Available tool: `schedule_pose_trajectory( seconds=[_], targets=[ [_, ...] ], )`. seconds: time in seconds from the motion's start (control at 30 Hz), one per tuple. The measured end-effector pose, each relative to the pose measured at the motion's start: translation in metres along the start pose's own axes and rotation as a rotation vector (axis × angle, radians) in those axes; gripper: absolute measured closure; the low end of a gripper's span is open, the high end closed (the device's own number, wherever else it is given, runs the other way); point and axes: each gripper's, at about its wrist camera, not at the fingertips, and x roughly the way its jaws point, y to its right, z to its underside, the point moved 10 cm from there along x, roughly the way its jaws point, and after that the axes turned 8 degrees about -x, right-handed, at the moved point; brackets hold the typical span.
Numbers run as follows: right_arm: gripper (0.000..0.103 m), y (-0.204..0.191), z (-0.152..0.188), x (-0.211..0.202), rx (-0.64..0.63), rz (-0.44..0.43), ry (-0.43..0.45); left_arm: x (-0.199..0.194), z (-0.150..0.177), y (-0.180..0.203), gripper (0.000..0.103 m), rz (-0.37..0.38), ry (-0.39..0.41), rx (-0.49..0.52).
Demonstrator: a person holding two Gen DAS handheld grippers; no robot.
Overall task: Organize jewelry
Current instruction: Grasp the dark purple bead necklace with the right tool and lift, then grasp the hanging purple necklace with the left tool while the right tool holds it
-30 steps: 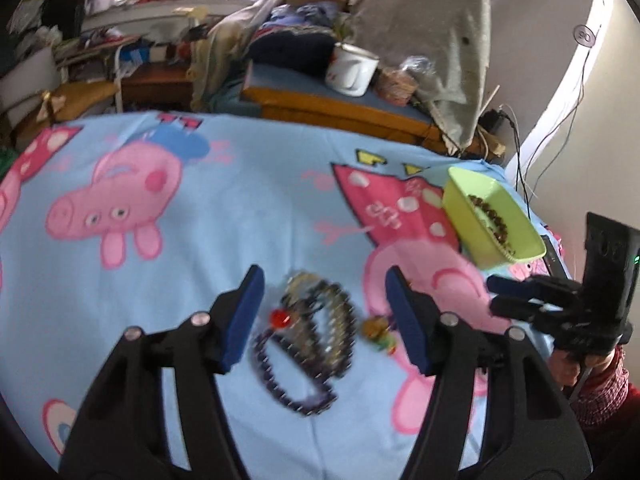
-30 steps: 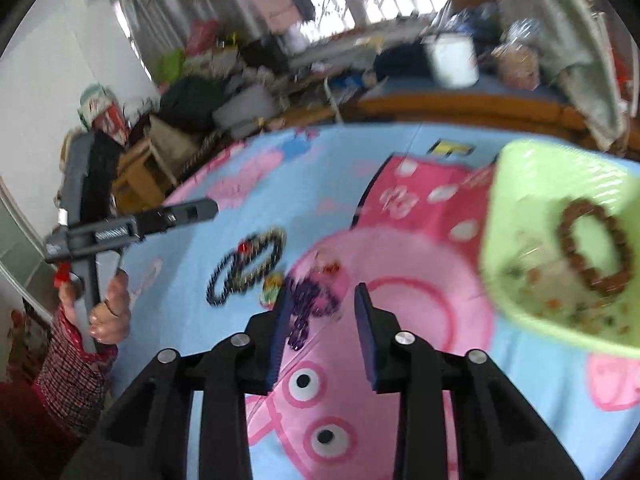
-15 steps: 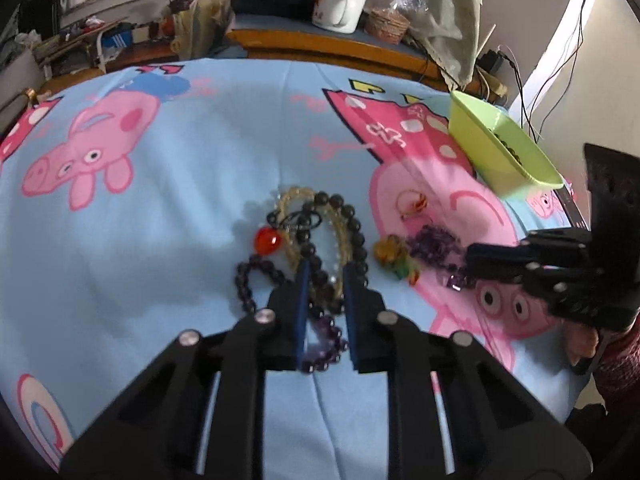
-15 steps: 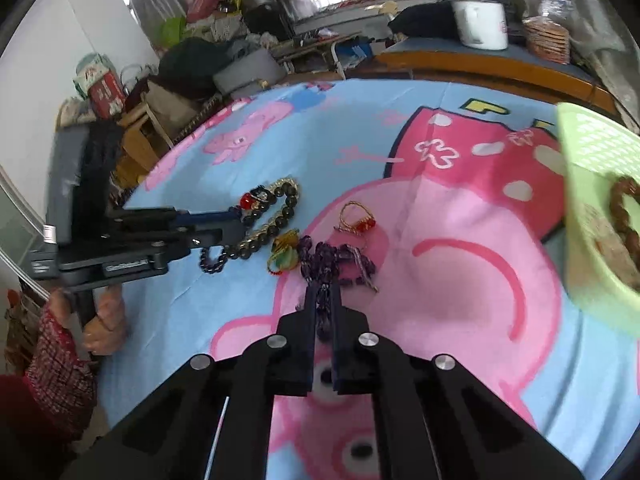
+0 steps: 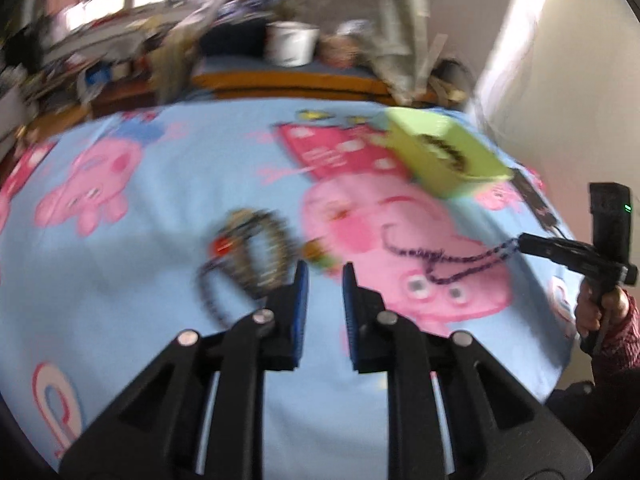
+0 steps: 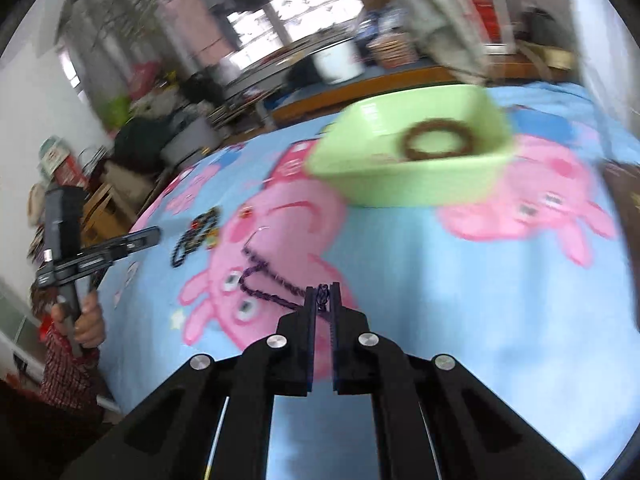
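Short of the green tray (image 6: 416,184), the right tool (image 6: 323,294) pinches one end of the limp, light purple bead strand (image 6: 272,276) trailing over the blanket, best held mid-length, while the empty left tool (image 5: 323,280) eases open beside the bracelet pile (image 5: 248,248).

No text, label, brand or number can be read in either view. Motion blur smears the printed bedsheet (image 5: 160,264), and the markings on a red-and-white container (image 6: 60,160) at the room's edge are too small to be made out.
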Motion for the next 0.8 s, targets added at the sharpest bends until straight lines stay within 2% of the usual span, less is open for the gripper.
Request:
schedule_pose_trajectory(
  seconds=[0.03, 0.07, 0.1, 0.13, 0.2, 0.27, 0.3, 0.33, 0.37, 0.43, 0.53, 0.67, 0.73, 0.8],
  targets=[
    [0.103, 0.009, 0.004, -0.008, 0.017, 0.017, 0.009, 0.003, -0.001, 0.014, 0.074, 0.019, -0.003, 0.027],
    [0.103, 0.016, 0.007, -0.015, 0.031, 0.034, 0.018, 0.008, -0.003, 0.033, 0.057, 0.041, -0.002, 0.068],
    [0.103, 0.027, 0.010, -0.023, 0.050, 0.059, 0.033, 0.012, -0.004, 0.047, 0.047, 0.055, 0.000, 0.100],
    [0.103, 0.036, 0.013, -0.030, 0.067, 0.078, 0.047, 0.019, -0.003, 0.065, 0.044, 0.077, -0.003, 0.144],
    [0.103, 0.049, 0.019, -0.041, 0.108, 0.086, 0.078, 0.031, 0.001, 0.092, 0.029, 0.099, -0.022, 0.212],
    [0.103, 0.055, 0.025, -0.047, 0.122, 0.077, 0.083, 0.048, 0.008, 0.123, 0.026, 0.116, -0.044, 0.301],
    [0.103, 0.055, 0.027, -0.048, 0.111, 0.083, 0.079, 0.054, 0.011, 0.131, 0.026, 0.119, -0.053, 0.325],
    [0.076, 0.056, 0.028, -0.049, 0.089, 0.099, 0.075, 0.063, 0.015, 0.138, 0.026, 0.117, -0.070, 0.348],
    [0.056, 0.054, 0.030, -0.050, 0.058, 0.122, 0.073, 0.075, 0.020, 0.145, 0.026, 0.109, -0.101, 0.367],
    [0.055, 0.050, 0.031, -0.051, -0.007, 0.132, 0.077, 0.091, 0.027, 0.153, 0.026, 0.104, -0.141, 0.393],
    [0.055, 0.042, 0.033, -0.043, -0.123, 0.150, 0.034, 0.111, 0.035, 0.164, 0.026, 0.085, -0.183, 0.446],
    [0.055, 0.046, 0.037, -0.023, -0.221, 0.196, -0.041, 0.122, 0.046, 0.168, 0.029, 0.082, -0.229, 0.458],
    [0.055, 0.049, 0.039, -0.013, -0.238, 0.202, -0.075, 0.121, 0.046, 0.172, 0.042, 0.093, -0.215, 0.457],
    [0.064, 0.048, 0.038, -0.003, -0.252, 0.201, -0.092, 0.118, 0.047, 0.176, 0.072, 0.118, -0.219, 0.437]
  ],
)
